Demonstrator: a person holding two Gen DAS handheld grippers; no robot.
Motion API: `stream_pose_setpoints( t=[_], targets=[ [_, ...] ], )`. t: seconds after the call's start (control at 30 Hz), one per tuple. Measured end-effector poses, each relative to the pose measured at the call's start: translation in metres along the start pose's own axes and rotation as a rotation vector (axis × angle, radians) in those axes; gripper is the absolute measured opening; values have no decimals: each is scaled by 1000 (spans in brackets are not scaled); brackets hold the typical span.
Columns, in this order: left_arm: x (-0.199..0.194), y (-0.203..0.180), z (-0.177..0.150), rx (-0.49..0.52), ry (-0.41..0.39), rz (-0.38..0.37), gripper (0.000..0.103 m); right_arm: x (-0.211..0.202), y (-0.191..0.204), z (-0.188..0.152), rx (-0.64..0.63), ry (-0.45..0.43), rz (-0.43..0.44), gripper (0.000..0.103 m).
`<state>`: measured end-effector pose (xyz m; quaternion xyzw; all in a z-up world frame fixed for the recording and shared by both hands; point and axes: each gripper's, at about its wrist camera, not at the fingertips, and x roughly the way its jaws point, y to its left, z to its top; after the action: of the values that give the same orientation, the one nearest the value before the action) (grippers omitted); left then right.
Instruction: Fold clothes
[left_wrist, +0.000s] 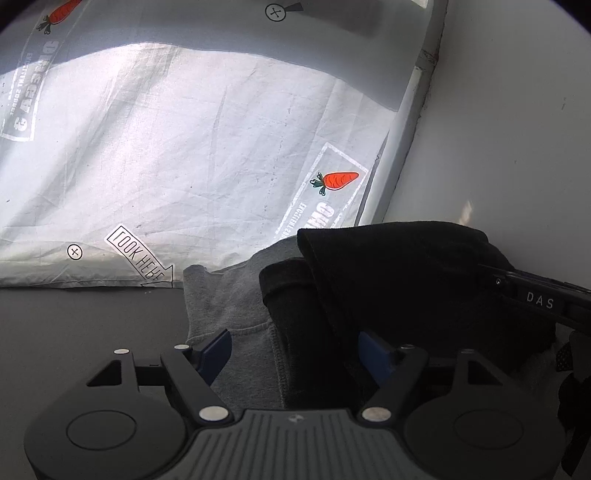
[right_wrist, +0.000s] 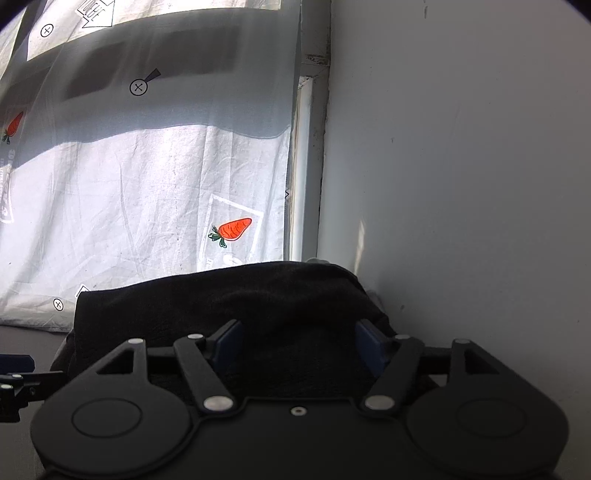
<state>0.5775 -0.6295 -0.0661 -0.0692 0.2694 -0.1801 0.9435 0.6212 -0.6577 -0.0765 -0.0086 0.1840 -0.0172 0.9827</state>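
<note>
left gripper (left_wrist: 295, 354): jaws spread, over grey garment (left_wrist: 236, 310). right gripper (right_wrist: 297, 343): jaws spread, astride black garment (right_wrist: 236, 295). carrot-print sheet (left_wrist: 184, 147) beyond black garment.

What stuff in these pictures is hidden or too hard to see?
- Black cloth: right wrist view, its near part is behind the right gripper; what garment it is can't be told.
- Grey garment: left wrist view, mostly under the black cloth and behind the left gripper.
- Printed words beside the carrot: left wrist view, faded and partly covered by the black cloth.
- Sheet: cut off by picture edges.
</note>
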Motion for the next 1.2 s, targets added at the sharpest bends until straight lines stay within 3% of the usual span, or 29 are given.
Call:
stream_pose_setpoints(
  t=[0.13,0.33,0.5,0.67,0.77,0.87,1.07,1.2],
  targets=[
    [-42,-1,7,19,-110,-16,99,-30,2,9,25,-51,19,101],
    [-119,22,14,28,-284,-27,103,-82,17,22,13,-92,86,103],
    [-194,31,2,43,-396,109,103,-131,34,19,-18,-102,135,103],
    [-272,47,-24,56,-426,246,103,-182,55,0,-36,-109,210,103],
    [-309,65,-38,24,-392,262,103,-210,71,-8,-34,-84,278,103],
    [-342,83,-47,6,-345,330,103,-240,94,-12,-30,-50,334,103],
    [-409,136,-73,-52,-311,338,103,-305,147,-28,-43,-47,389,103],
    [-450,169,-94,-31,-280,345,103,-346,189,-47,-75,-29,380,103]
  ],
)
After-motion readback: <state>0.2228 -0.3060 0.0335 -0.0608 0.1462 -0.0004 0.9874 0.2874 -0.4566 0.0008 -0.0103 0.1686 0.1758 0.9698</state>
